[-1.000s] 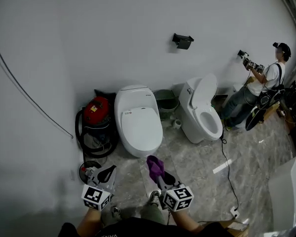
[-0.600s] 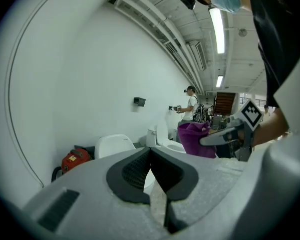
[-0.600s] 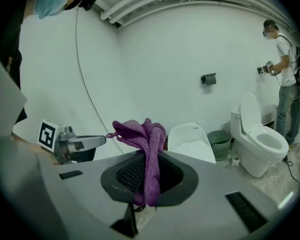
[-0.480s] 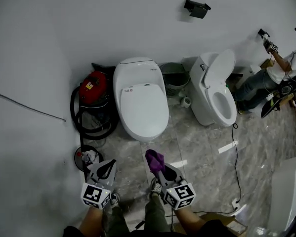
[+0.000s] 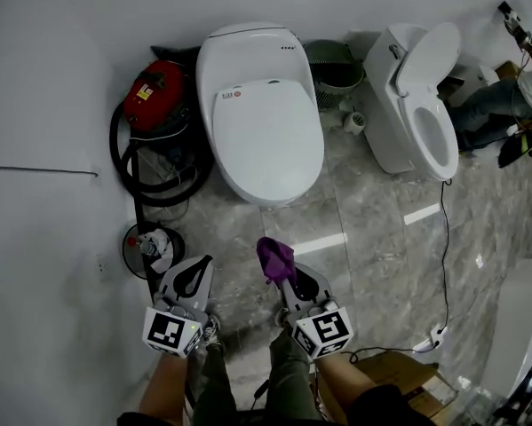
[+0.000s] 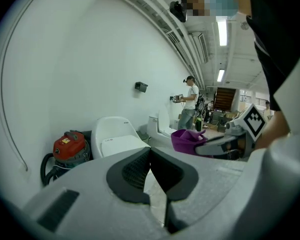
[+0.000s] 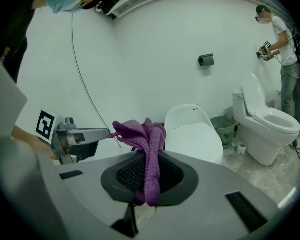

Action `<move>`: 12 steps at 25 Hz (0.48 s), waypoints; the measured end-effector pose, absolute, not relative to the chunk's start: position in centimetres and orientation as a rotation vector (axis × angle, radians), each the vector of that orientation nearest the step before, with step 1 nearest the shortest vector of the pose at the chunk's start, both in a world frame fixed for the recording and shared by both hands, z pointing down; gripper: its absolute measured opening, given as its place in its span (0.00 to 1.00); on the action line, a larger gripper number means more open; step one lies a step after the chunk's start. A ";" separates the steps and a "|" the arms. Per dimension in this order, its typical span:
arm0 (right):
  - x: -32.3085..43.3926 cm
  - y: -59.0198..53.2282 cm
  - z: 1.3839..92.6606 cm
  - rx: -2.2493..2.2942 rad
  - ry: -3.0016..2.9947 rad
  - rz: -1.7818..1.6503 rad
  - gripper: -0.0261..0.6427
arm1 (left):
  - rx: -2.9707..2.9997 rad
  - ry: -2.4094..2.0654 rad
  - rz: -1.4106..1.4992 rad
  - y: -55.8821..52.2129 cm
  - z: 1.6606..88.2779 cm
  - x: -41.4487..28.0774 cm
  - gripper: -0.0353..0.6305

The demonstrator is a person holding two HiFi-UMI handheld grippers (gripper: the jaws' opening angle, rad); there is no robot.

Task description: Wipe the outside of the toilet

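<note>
Approach step, by my reading: no wiping begun. The toilet (image 5: 261,122) stood on the far side of the floor against the wall, lid down, with a red vacuum (image 5: 154,96) just beside it on the left and a green bin (image 5: 332,65) on its right. A second toilet (image 5: 421,105) with its lid up stood farther right, and another person (image 5: 514,87) worked at the far right edge. My right gripper (image 7: 147,179) was clenched on a purple cloth (image 5: 273,257), whose bunched end stuck out past the jaw tips, well apart from the toilet. My left gripper (image 6: 150,154) had its jaws closed together with nothing between them. Both were held low and near, side by side over my feet, forearms tucked in, jaws pointing far toward the toilet's front. The next move, I judged, called for stepping in and carrying the cloth forward and down to the bowl's front or side, then pressing it flat before any stroke. The left had no evident job yet.
</note>
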State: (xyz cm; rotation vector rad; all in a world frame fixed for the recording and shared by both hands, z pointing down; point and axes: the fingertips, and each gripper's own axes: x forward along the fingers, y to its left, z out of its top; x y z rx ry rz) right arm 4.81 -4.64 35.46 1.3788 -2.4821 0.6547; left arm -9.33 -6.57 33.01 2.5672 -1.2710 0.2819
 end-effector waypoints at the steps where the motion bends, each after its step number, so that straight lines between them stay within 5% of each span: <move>1: 4.7 -4.9 36.3 1.378 -2.489 0.645 0.10 | 2.563 -1.271 0.285 -6.8 34.2 -9.2 0.06; 12: 2.3 -9.0 46.5 1.295 -2.558 0.595 0.10 | 2.534 -1.323 0.224 -10.2 42.8 -9.0 0.06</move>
